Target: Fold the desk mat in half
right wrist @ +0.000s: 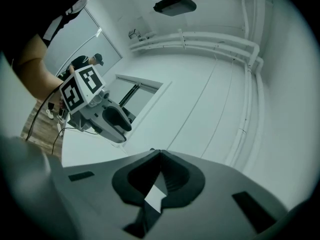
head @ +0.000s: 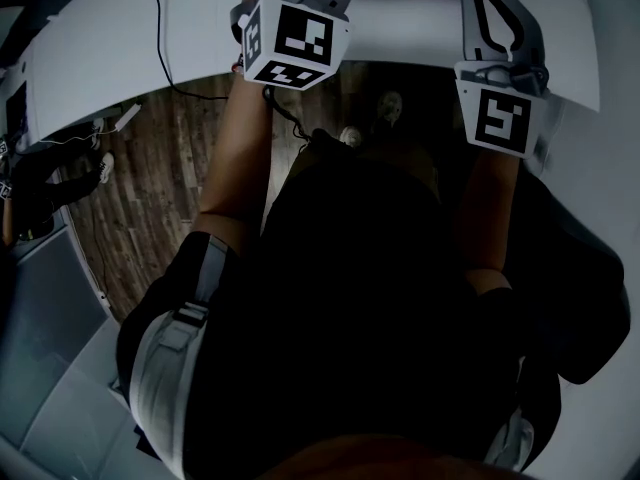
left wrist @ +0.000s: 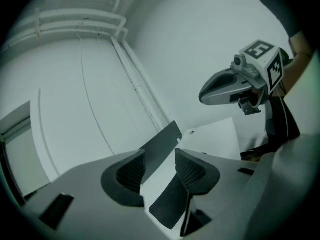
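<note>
While the desk mat (left wrist: 212,139) shows one white face and one dark one, its edge runs right through the gap of the left gripper (left wrist: 160,152). The fingers (left wrist: 131,173) stand apart there, one on each side of the sheet, not clamped on it. Elsewhere on the mat, the right gripper (right wrist: 160,153) has its fingers closed tip to tip, with a sliver of white mat pinched between the pads. Each gripper view catches the other gripper just beyond the mat, so the sheet sits between the two. From the head view, both marker cubes (head: 290,40) hover over the near edge of the white bench (head: 90,58); the mat itself can't be told from the bench top here. A black cable (head: 160,38) trails across the bench beyond the mat, and wood floor (head: 150,188) shows below its edge.
</note>
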`<action>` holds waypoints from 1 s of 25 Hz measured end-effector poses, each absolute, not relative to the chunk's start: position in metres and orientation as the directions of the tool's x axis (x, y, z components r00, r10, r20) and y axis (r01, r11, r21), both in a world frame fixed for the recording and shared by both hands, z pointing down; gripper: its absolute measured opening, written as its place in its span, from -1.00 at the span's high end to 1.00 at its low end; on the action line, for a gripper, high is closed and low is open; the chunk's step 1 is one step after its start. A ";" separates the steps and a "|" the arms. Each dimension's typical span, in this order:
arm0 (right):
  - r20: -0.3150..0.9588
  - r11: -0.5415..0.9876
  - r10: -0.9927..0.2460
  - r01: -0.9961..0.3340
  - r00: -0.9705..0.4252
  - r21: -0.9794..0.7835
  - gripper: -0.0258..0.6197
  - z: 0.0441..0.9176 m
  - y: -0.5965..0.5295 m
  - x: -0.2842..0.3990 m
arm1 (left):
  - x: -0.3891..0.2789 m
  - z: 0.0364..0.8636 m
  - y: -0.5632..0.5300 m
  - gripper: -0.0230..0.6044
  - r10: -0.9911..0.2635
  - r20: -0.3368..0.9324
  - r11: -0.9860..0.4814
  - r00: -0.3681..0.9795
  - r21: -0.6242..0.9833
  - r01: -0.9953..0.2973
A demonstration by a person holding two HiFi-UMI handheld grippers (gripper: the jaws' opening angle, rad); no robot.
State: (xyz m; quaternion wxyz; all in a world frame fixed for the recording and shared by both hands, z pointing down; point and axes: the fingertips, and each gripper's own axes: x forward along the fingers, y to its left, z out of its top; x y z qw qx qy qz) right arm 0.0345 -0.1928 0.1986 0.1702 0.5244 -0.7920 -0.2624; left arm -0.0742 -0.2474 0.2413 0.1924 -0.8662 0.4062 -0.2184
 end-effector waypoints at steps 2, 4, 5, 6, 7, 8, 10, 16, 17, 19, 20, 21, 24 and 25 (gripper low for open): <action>-0.008 0.308 -0.920 -0.738 -0.391 0.600 0.83 0.195 -0.184 0.032 | -0.076 0.233 -0.235 0.31 -0.781 0.204 -0.599 0.590 -0.509 -0.618; -0.010 0.306 -0.919 -0.733 -0.393 0.607 0.83 0.193 -0.180 0.029 | -0.078 0.230 -0.228 0.31 -0.777 0.191 -0.600 0.599 -0.509 -0.617; -0.012 0.306 -0.918 -0.729 -0.396 0.612 0.83 0.193 -0.178 0.027 | -0.079 0.230 -0.225 0.31 -0.776 0.187 -0.601 0.603 -0.510 -0.615; -0.012 0.308 -0.917 -0.725 -0.400 0.616 0.83 0.192 -0.177 0.024 | -0.079 0.231 -0.223 0.31 -0.774 0.187 -0.602 0.604 -0.513 -0.612; -0.010 0.311 -0.915 -0.719 -0.404 0.622 0.83 0.191 -0.176 0.022 | -0.080 0.230 -0.221 0.31 -0.774 0.188 -0.602 0.605 -0.518 -0.608; -0.004 0.315 -0.913 -0.712 -0.408 0.628 0.83 0.189 -0.175 0.020 | -0.080 0.228 -0.219 0.31 -0.773 0.188 -0.601 0.606 -0.523 -0.604; 0.002 0.324 -0.909 -0.705 -0.416 0.631 0.83 0.183 -0.173 0.016 | -0.078 0.221 -0.213 0.32 -0.769 0.183 -0.603 0.613 -0.527 -0.599; -0.011 0.340 -0.896 -0.703 -0.443 0.624 0.83 0.185 -0.168 0.013 | -0.069 0.204 -0.199 0.48 -0.764 0.107 -0.581 0.637 -0.542 -0.606; -0.013 0.343 -0.894 -0.703 -0.448 0.623 0.83 0.184 -0.168 0.013 | -0.067 0.201 -0.197 0.49 -0.761 0.100 -0.583 0.641 -0.541 -0.607; -0.016 0.351 -0.889 -0.704 -0.458 0.617 0.83 0.181 -0.167 0.011 | -0.065 0.192 -0.193 0.52 -0.756 0.077 -0.582 0.650 -0.535 -0.612; -0.017 0.355 -0.886 -0.703 -0.463 0.616 0.83 0.180 -0.167 0.010 | -0.064 0.189 -0.191 0.59 -0.753 0.063 -0.581 0.655 -0.532 -0.616; -0.017 0.359 -0.884 -0.701 -0.467 0.616 0.83 0.181 -0.167 0.009 | -0.064 0.189 -0.191 0.64 -0.750 0.054 -0.582 0.659 -0.527 -0.619; -0.010 0.375 -0.877 -0.697 -0.480 0.612 0.83 0.187 -0.163 0.013 | -0.056 0.195 -0.187 0.73 -0.752 0.053 -0.582 0.657 -0.523 -0.623; -0.007 0.382 -0.874 -0.698 -0.485 0.606 0.83 0.187 -0.162 0.017 | -0.052 0.193 -0.186 0.77 -0.757 0.051 -0.575 0.652 -0.527 -0.626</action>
